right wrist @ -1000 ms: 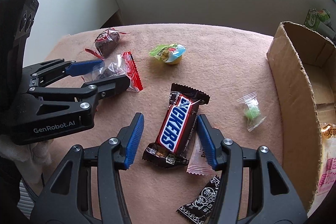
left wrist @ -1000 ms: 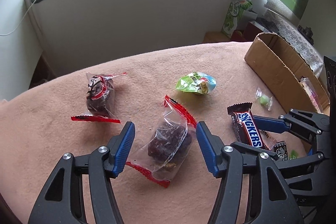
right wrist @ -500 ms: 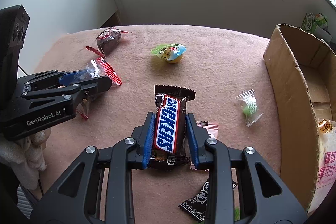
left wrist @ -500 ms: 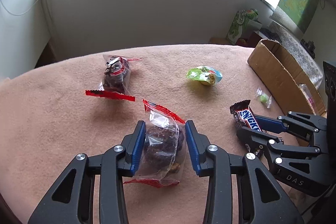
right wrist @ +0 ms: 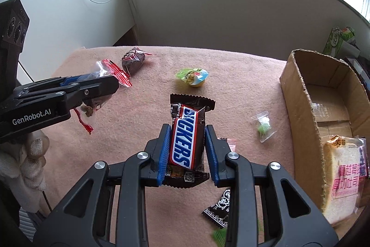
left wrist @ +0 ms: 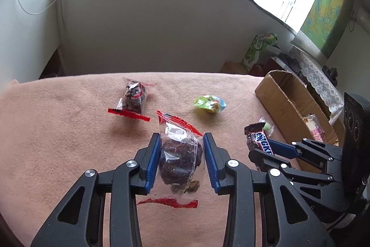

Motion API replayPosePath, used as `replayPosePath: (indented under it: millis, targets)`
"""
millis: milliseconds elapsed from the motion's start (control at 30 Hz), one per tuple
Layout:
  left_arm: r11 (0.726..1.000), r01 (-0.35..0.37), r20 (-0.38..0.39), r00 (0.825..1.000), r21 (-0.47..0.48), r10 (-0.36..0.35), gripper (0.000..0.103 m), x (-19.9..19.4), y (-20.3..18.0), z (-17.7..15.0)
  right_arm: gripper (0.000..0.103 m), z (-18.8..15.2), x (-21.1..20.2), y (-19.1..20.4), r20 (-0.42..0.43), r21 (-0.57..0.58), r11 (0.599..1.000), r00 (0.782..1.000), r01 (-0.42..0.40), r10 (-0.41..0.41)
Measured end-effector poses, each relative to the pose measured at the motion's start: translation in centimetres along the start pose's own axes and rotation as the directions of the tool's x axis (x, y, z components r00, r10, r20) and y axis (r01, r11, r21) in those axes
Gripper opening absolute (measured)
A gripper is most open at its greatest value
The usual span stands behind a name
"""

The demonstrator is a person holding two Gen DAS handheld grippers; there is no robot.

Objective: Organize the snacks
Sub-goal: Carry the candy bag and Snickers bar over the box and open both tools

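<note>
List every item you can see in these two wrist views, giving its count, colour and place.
Snickers bar: one, brown, in right gripper.
Clear red-edged packet: one, dark contents, in left gripper.
Second red-edged packet: one, on blanket, far left.
Jelly cup: one, yellow-green, blanket centre.
Green candy: one, clear wrapper, near box.
Pink sachet: one, behind right gripper's finger.
Black sachet: one, blanket front.
Cardboard box: one, brown, right.
Bread pack: one, in box.
Blanket: one, pink.
Left gripper, right gripper: two, black with blue pads.
</note>
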State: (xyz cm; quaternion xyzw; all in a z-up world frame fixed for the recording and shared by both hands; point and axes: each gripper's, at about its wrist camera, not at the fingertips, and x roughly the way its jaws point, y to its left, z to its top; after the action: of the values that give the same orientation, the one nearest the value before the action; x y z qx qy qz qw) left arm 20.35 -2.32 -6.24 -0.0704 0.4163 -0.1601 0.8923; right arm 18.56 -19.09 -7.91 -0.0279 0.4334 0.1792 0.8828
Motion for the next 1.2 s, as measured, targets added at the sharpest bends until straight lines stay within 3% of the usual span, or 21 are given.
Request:
replayPosePath:
  millis: [267, 633, 933, 1200]
  targets:
    - [0.997, 0.063, 0.051, 0.997, 0.043, -0.065, 0.035, -0.9, -4.5, 1.7, 0.031, 0.6, -4.9, -1.3, 0.085, -0.008, 0.999, 0.995, 0.047, -0.046]
    - [0.982, 0.146, 0.038, 0.988, 0.118, -0.151, 0.035, 2.2, -12.3, 3.5, 0.031, 0.2, -9.9, -6.7, 0.167, 0.03, 0.991, 0.977, 0.129, -0.132]
    - [0.966, 0.185, -0.006, 0.982, 0.179, -0.187, 0.035, 5.7, -18.5, 4.5, 0.031, -1.4, -11.8, -13.7, 0.157, 0.12, 0.971, 0.962, 0.207, -0.224]
    - [0.959, 0.195, -0.045, 0.981, 0.206, -0.19, 0.035, 7.9, -21.6, 4.7, 0.031, -2.8, -11.8, -18.0, 0.132, 0.174, 0.96, 0.961, 0.219, -0.243]
